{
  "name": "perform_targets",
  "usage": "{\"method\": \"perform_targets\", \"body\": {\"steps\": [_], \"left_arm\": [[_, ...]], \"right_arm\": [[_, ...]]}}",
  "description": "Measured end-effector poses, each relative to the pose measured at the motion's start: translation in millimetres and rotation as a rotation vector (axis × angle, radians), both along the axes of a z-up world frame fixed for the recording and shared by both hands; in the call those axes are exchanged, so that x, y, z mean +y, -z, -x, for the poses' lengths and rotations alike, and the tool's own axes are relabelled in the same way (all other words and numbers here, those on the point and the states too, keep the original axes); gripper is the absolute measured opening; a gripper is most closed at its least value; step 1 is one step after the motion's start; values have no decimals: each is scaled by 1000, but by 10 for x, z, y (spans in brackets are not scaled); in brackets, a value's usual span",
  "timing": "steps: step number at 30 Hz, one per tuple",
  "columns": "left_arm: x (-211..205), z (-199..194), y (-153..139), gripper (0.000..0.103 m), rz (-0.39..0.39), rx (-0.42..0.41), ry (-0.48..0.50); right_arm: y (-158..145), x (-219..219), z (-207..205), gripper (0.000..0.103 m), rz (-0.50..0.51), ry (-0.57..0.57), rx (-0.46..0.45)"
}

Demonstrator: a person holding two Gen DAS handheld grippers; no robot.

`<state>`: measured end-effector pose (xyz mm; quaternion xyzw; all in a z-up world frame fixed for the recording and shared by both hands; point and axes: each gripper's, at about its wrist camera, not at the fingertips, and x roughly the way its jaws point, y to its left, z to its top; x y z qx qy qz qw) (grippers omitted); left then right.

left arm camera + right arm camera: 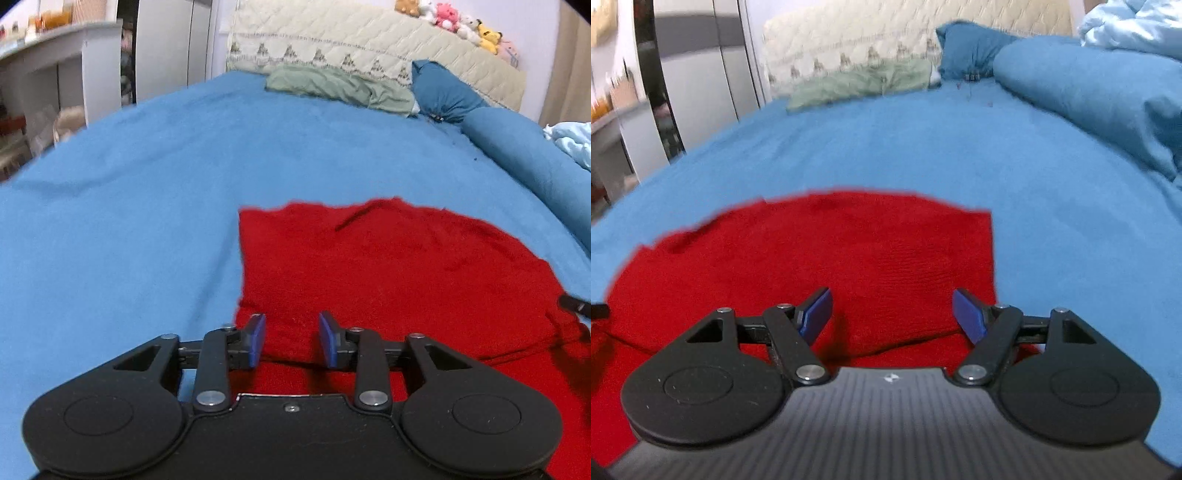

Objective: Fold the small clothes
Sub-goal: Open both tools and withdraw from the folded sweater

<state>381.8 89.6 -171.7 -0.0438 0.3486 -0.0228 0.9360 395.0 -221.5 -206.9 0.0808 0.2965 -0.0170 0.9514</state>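
Note:
A red knitted garment (pixel 399 266) lies flat on the blue bed sheet (pixel 129 221), folded over with a doubled layer along its near edge. My left gripper (pixel 291 332) hovers over the garment's near left part, its blue pads (pixel 258 338) parted with only the cloth below showing between them. In the right wrist view the same red garment (pixel 849 251) fills the lower left. My right gripper (pixel 892 314) stands wide open above its near right part, nothing between the pads. A dark tip of the other gripper (pixel 598 312) shows at the left edge.
A green cloth (pixel 332 85) and a blue pillow (pixel 443 92) lie at the head of the bed against a quilted headboard (pixel 369 40) topped with plush toys (pixel 454 22). A rolled blue duvet (pixel 528 158) runs along the right. White shelving (pixel 55 74) stands left.

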Motion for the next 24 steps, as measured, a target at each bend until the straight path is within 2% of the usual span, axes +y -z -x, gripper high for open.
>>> {"method": "perform_targets", "body": {"steps": [2,6,8,10,12,15,18,24], "left_arm": [[16,223,-245,51,-40,-34,-6],[113,728,-669,71,-41,-56,-9],[142,997,-820,76,-48,-64,-7],[168,1272,-938,91,-51,-58,2],[213,1551,-1013,94,-48,-52,5],[282,1841,-997,94,-41,-8,9],[352,2121,-865,94,8,58,14],[347,2553,-393,90,53,208,8]], "right_arm": [[-257,-75,165,88,1,6,-30],[-757,-248,649,89,-18,-13,-49],[-973,-285,920,92,-9,-31,-38],[-1170,-315,1217,97,-11,-56,-14],[-1303,-337,1547,98,-21,-66,11],[-1407,-419,1969,98,-22,-79,57],[-1385,-452,2393,98,-24,-88,115],[-971,-392,2974,98,-21,-89,250]]}}
